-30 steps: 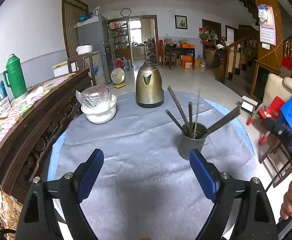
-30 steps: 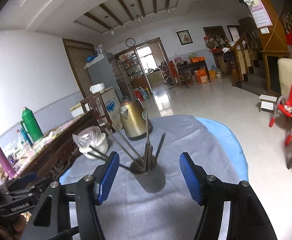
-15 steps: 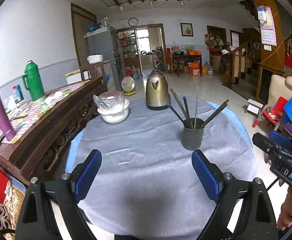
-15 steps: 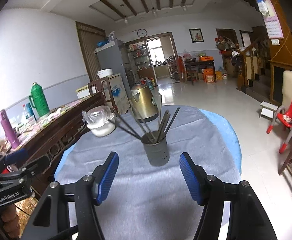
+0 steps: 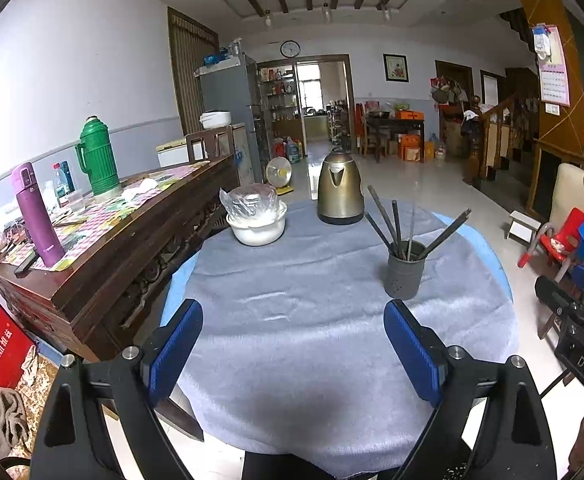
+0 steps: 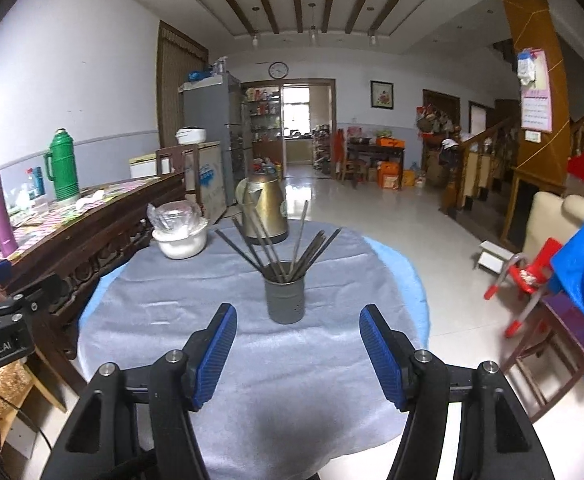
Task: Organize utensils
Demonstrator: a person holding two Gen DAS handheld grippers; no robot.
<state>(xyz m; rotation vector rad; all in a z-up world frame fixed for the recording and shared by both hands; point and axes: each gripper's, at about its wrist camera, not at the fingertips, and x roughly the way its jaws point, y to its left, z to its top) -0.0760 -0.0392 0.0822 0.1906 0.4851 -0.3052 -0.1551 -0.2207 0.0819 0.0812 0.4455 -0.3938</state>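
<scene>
Both claws hang above the near edge of the worktop, each spread wide with nothing between its blue pads. The left claw faces bare grey cloth; the holder stands ahead of it and to its right. The right claw looks almost straight at the holder, which stands ahead of it, on the line between its pads but apart from them. The utensils all appear to sit in the holder; none lies loose on the cloth in either view. Judged from this, the sorting looks finished or nearly so, and the step in hand is to clear away: draw both claws back level, pads kept apart, without brushing the stems that lean outward over the rim.

The utensils are thin dark rods. Their long axes run steeply upward from the holder and fan out: some lean toward the bowl on the left, some toward the kettle behind, some to the right. Lower ends are hidden inside the holder.
</scene>
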